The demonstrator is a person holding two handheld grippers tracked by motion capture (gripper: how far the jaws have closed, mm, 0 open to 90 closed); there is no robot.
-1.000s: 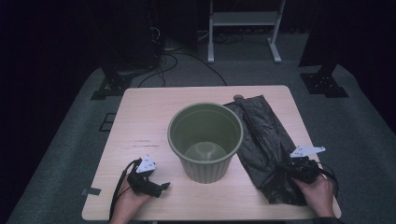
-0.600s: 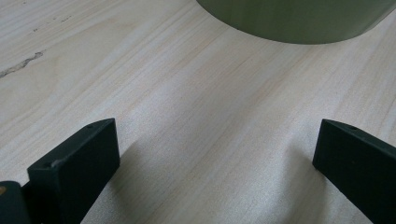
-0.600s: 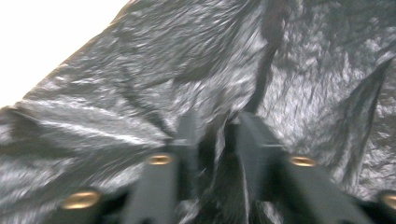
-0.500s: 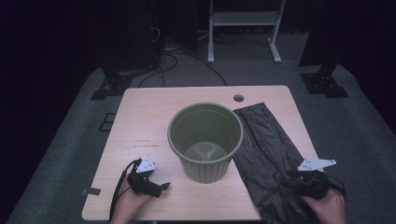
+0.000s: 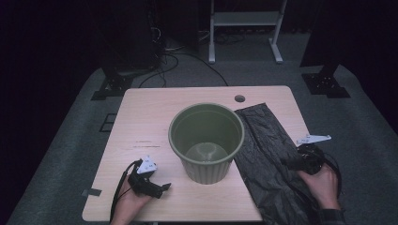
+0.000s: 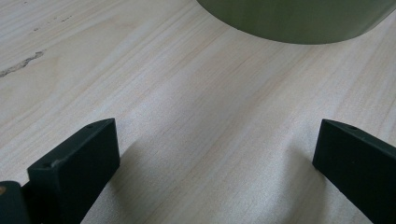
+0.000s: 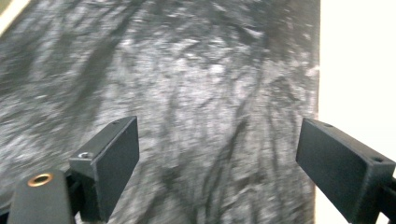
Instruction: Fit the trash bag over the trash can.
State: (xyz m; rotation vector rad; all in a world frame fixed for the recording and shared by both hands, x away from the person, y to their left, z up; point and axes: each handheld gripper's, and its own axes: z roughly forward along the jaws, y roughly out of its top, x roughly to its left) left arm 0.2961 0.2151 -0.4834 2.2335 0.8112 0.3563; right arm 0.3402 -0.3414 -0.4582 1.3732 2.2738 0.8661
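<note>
Lying flat and crinkled, the black plastic bag (image 5: pixel 270 159) runs lengthwise from the worktop's (image 5: pixel 155 117) far side to its near edge, beside the green bucket (image 5: pixel 206 140); right claw (image 5: pixel 293 163) just released, empty above it.

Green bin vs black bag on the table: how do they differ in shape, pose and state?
The green bin stands upright, rigid and round, with its mouth open; the black bag lies flat, crinkled and limp beside it. The green bin sits wholly on the table; the black bag runs past the near edge. The green bin is matte; the black bag glints. Neither is gripped, and both sit right of the table's middle.
</note>
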